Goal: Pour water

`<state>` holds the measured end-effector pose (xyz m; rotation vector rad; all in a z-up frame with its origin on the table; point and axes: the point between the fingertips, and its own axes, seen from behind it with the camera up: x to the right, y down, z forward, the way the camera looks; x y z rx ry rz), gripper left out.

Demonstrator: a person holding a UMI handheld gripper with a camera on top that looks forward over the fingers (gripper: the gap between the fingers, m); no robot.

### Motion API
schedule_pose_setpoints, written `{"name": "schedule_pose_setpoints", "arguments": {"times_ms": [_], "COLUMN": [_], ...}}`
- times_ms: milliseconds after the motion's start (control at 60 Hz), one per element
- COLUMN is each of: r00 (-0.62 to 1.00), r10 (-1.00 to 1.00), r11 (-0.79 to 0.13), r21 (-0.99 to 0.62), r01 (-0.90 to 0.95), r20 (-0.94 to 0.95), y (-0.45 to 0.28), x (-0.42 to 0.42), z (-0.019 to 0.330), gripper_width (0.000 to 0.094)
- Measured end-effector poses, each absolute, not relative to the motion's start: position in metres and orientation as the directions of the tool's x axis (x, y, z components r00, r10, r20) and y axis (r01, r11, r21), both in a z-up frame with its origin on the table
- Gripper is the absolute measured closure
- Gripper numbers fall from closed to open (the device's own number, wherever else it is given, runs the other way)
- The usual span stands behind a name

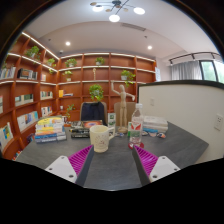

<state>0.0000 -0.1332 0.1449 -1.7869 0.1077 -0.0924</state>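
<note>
A cream-white mug (101, 137) with a handle on its right side stands on the grey table (112, 165), just beyond my left finger. A clear plastic bottle (135, 128) with a green and red label stands upright beyond my right finger, to the right of the mug. My gripper (112, 160) is open, its magenta pads (80, 159) spread wide with only bare tabletop between them. It holds nothing.
Stacked books (52, 129) lie at the table's far left and more items (156, 125) at the far right. A chair (93, 110) stands behind the table. Wooden bookshelves (40, 85) line the left and back walls. A white partition (190, 105) stands at right.
</note>
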Motion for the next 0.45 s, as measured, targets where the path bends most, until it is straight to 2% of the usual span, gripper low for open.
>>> {"name": "schedule_pose_setpoints", "arguments": {"times_ms": [450], "r00": [0.999], "r10": [0.037], "r11": [-0.184], "r21": [-0.983], "r01": [0.006], "r20": [-0.001], "y": [-0.167], "x": [-0.081], "z": [0.167], "gripper_width": [0.0125]}}
